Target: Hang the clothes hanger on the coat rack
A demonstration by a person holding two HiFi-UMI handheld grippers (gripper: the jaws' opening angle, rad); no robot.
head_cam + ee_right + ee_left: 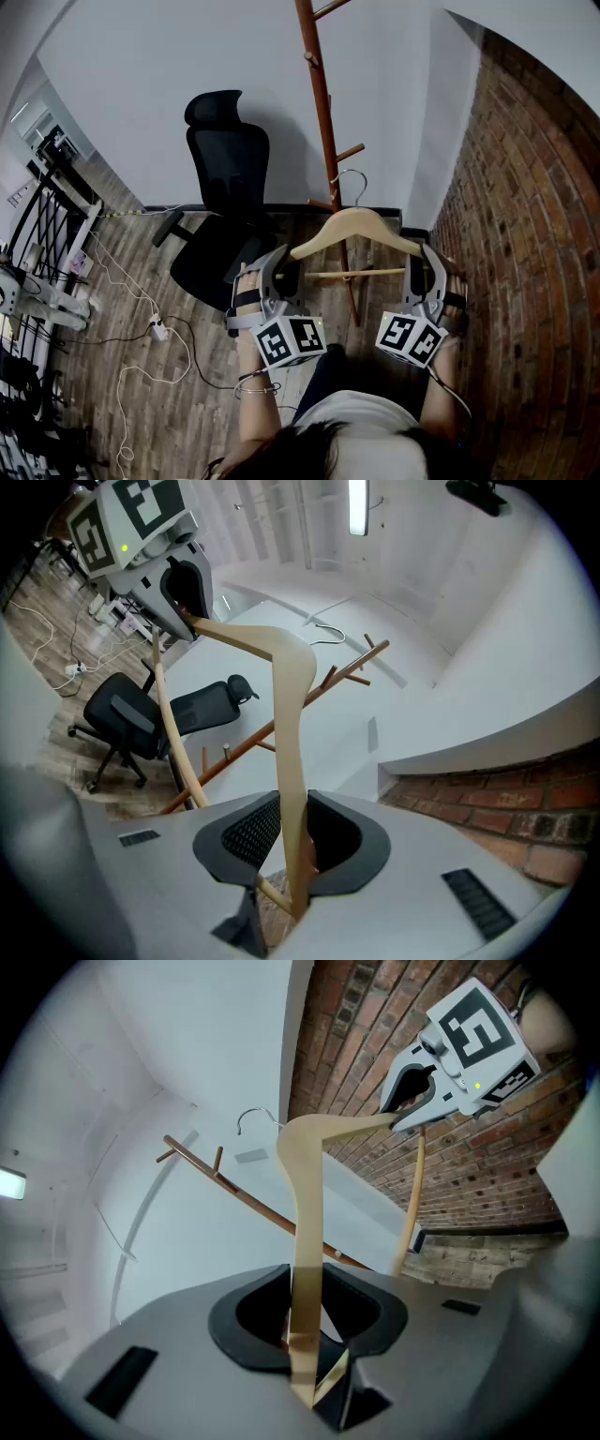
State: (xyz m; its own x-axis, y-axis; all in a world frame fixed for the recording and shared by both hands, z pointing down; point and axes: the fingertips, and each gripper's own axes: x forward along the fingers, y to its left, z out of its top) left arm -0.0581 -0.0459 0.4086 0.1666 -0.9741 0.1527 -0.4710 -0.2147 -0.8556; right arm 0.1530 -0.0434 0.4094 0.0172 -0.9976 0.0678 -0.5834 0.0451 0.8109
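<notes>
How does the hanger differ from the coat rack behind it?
The hanger is pale wood; the rack is darker, reddish brown. The hanger is held up by the left gripper and right gripper; the rack stands on the floor. The hanger has a metal hook; the rack has wooden pegs. Both are wood.

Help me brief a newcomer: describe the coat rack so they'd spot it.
Find the corner where the white wall meets the brick wall. The coat rack stands near it, right of the black office chair. It alone is a tall, thin reddish-brown pole with short pegs.
</notes>
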